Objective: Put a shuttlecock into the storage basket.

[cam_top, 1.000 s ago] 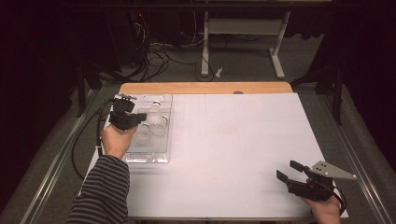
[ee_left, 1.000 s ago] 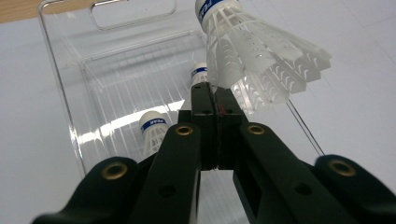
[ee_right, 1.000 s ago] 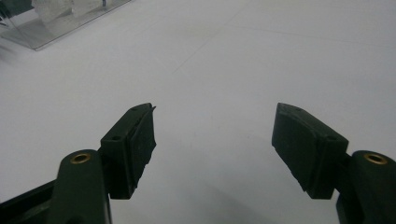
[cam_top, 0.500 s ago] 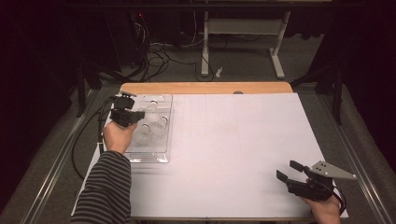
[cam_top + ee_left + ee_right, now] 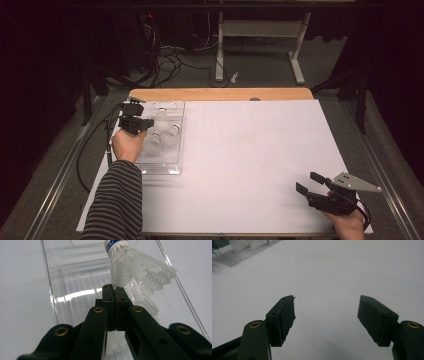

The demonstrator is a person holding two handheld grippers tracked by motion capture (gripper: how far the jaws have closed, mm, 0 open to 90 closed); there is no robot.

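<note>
left tongs (image 5: 115, 293): pinched on birdie (image 5: 135, 267) skirt, to lift it from clear tray (image 5: 175, 165) | right tongs (image 5: 311, 183): apart, resting on counter (image 5: 250, 150), waiting

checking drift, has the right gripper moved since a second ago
No. The right gripper sits at the same spot by the table's near right corner.

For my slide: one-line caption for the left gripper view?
Left hand-held gripper shut on a white plastic shuttlecock's skirt, over a clear plastic tray.
</note>
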